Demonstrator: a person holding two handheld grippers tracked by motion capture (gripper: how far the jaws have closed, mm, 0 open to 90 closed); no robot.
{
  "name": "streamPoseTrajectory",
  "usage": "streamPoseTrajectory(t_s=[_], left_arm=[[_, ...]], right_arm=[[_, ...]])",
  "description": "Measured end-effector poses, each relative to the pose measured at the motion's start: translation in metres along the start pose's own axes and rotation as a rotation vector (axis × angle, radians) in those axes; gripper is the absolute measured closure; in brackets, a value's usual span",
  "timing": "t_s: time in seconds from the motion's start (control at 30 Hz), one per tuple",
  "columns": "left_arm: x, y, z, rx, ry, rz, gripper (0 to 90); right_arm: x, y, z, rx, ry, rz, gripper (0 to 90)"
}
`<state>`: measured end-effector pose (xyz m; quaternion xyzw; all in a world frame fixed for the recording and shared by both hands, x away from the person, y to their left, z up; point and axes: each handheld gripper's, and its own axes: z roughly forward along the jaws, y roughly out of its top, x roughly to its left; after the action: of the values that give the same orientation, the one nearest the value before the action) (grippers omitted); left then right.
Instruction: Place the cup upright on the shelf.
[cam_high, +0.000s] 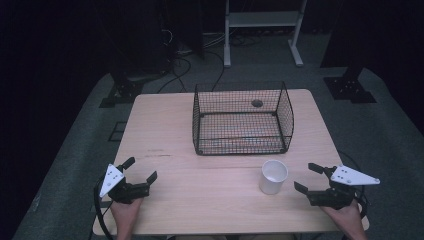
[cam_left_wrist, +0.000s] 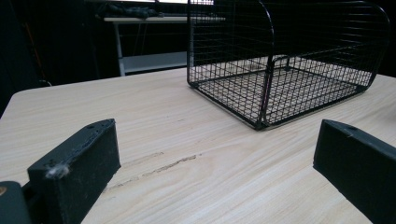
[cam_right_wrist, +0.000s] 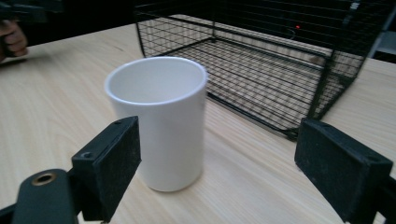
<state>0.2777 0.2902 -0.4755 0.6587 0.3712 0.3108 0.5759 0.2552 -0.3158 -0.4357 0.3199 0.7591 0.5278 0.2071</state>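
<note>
A white cup (cam_high: 273, 176) stands upright and empty on the wooden table (cam_high: 170, 125), just in front of a black wire basket (cam_high: 242, 119). My right gripper (cam_high: 308, 178) is open a short way to the cup's right, its jaws pointing at it. In the right gripper view the cup (cam_right_wrist: 161, 119) stands close ahead, nearer the left jaw, with the basket (cam_right_wrist: 280, 60) behind it. My left gripper (cam_high: 141, 170) rests open near the table's front left, with nothing between its jaws. In the left gripper view the basket (cam_left_wrist: 285, 60) lies ahead to the right.
The basket is empty and open at the top. A white metal shelf frame (cam_high: 262, 25) stands on the floor beyond the table. Cables (cam_high: 180, 65) lie on the grey floor at the back left. A dark round hole (cam_high: 257, 103) marks the tabletop behind the basket.
</note>
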Motion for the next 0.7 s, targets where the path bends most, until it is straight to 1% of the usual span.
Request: streamPoseTrajectory(t_s=[0.13, 0.2, 0.27, 0.33, 0.5, 0.7], left_arm=[[0.0, 0.0, 0.0, -0.001, 0.0, -0.001, 0.0], [0.0, 0.0, 0.0, 0.0, 0.001, -0.001, 0.0], [0.0, 0.0, 0.0, -0.001, 0.002, -0.001, 0.0], [0.0, 0.0, 0.0, -0.002, 0.003, -0.002, 0.0], [0.0, 0.0, -0.001, -0.003, 0.004, -0.002, 0.0], [0.0, 0.0, -0.001, -0.004, 0.002, -0.001, 0.0]], right_arm=[[0.008, 0.002, 0.004, 0.003, 0.039, -0.006, 13.2], [0.013, 0.003, 0.007, 0.011, 0.06, -0.021, 13.0], [0.016, 0.004, 0.01, 0.017, 0.075, -0.024, 13.0], [0.018, 0.005, 0.013, 0.022, 0.078, -0.033, 12.6], [0.02, 0.007, 0.02, 0.032, 0.099, -0.028, 10.4], [0.023, 0.01, 0.03, 0.049, 0.111, -0.032, 9.5]])
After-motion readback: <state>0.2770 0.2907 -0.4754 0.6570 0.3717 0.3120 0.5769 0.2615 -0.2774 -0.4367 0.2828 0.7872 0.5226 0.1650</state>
